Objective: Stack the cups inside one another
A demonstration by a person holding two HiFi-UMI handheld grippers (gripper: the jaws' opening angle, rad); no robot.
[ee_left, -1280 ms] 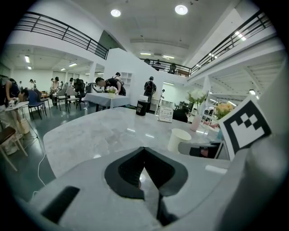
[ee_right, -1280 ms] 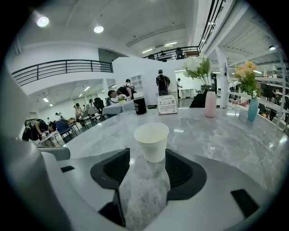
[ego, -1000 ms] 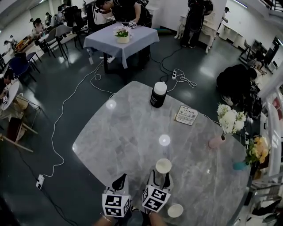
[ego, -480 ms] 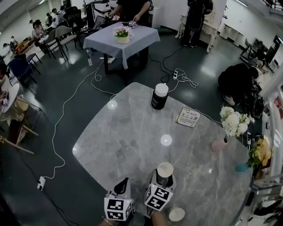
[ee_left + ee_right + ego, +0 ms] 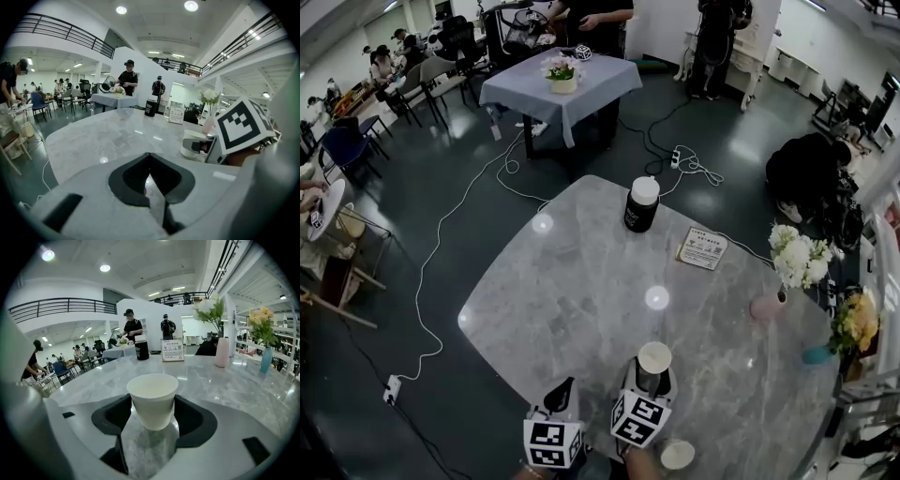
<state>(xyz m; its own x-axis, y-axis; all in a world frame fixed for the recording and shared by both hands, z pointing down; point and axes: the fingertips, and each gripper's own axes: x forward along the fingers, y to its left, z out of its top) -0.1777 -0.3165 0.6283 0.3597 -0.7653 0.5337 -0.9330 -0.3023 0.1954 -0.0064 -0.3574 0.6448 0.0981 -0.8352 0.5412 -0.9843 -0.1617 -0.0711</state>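
A white paper cup (image 5: 654,356) (image 5: 153,399) stands upright on the marble table (image 5: 581,281), between the pads of my right gripper (image 5: 653,373) (image 5: 151,416). Those jaws have just been opening and stand wide, close beside the cup's sides without squeezing it. A second white cup (image 5: 678,455) sits near the table's front edge, to the right of my right hand. My left gripper (image 5: 563,389) (image 5: 149,155) rests just left of the right one, its tips together with nothing between them. In the left gripper view the first cup (image 5: 194,143) shows partly behind the right gripper's marker cube (image 5: 241,124).
A black canister with a white lid (image 5: 641,203) (image 5: 141,348) stands at the far side, a printed card (image 5: 702,248) to its right. A pink vase of white flowers (image 5: 766,302) and a teal vase of yellow flowers (image 5: 814,353) line the right edge.
Both grippers and the cup keep their places; only the head view has shifted slightly.
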